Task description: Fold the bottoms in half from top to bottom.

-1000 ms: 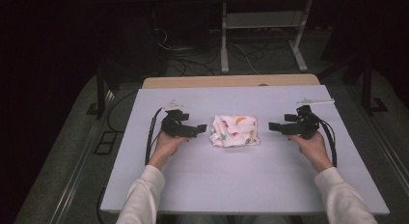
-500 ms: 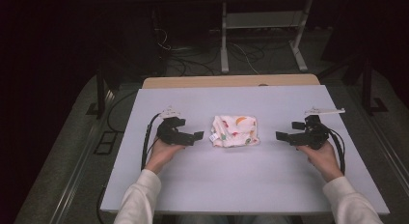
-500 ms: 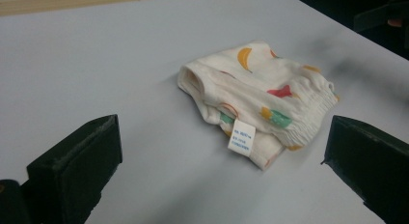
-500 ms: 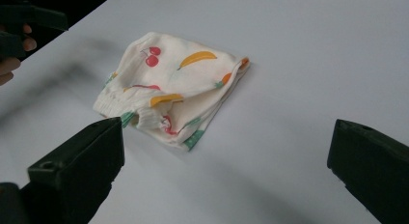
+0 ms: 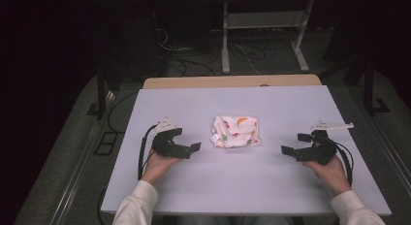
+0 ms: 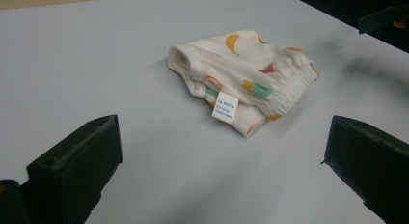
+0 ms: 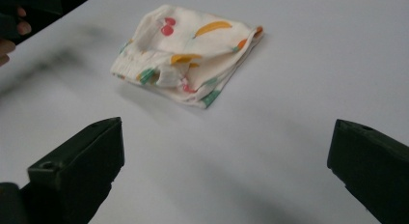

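Folded cloth (image 5: pixel 236 132), one piece, cream with coloured fruit prints, is seen lying flat near the middle of the white table (image 5: pixel 194 104). One small white label (image 6: pixel 224 107) is attached at its left near corner, and a gathered elastic band runs along its near edge. Nothing is touching it.

Two grippers are counted, one in each hand. The left gripper (image 5: pixel 183 142) is held to the left of the cloth, near it but apart, its jaws spread wide and empty. The right gripper (image 5: pixel 294 144) is held well apart from the cloth on the right, jaws likewise spread wide with nothing between them. In each gripper view the cloth is seen beyond and between that gripper's two black jaws, with bare table in front of it.

Open white surface is left on every side of the cloth: a broad band to the far edge, another to the near edge, and room to both side edges. One strip of wooden tabletop (image 5: pixel 232 81) is visible beyond the far edge of the white sheet.
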A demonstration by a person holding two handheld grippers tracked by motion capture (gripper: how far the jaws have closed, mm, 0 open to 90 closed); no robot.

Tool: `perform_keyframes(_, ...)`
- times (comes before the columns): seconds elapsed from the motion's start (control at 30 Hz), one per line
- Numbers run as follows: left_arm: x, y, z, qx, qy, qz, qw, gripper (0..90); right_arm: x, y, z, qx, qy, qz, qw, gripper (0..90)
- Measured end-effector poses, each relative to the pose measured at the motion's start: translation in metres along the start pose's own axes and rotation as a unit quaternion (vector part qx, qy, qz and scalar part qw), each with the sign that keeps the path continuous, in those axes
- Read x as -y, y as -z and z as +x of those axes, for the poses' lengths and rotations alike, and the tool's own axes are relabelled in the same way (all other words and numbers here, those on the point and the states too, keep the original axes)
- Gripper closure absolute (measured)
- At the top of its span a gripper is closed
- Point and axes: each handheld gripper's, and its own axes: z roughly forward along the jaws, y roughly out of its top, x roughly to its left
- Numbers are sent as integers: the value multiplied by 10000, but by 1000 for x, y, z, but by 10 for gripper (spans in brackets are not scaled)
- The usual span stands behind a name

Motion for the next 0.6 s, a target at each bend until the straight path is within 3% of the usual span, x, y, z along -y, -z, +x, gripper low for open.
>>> perform_keyframes(0.27,19,26,-9,-274,-138,-163,9994,0,17,13,10,136,148,-51,9998,0)
perform_keyframes(0.43,28,35,-14,-224,-188,-127,9995,0,27,18,17,167,213,29,9996,0)
perform_keyframes(0.6,34,39,-20,-248,-388,-78,9989,0,36,22,20,387,473,140,9980,0)
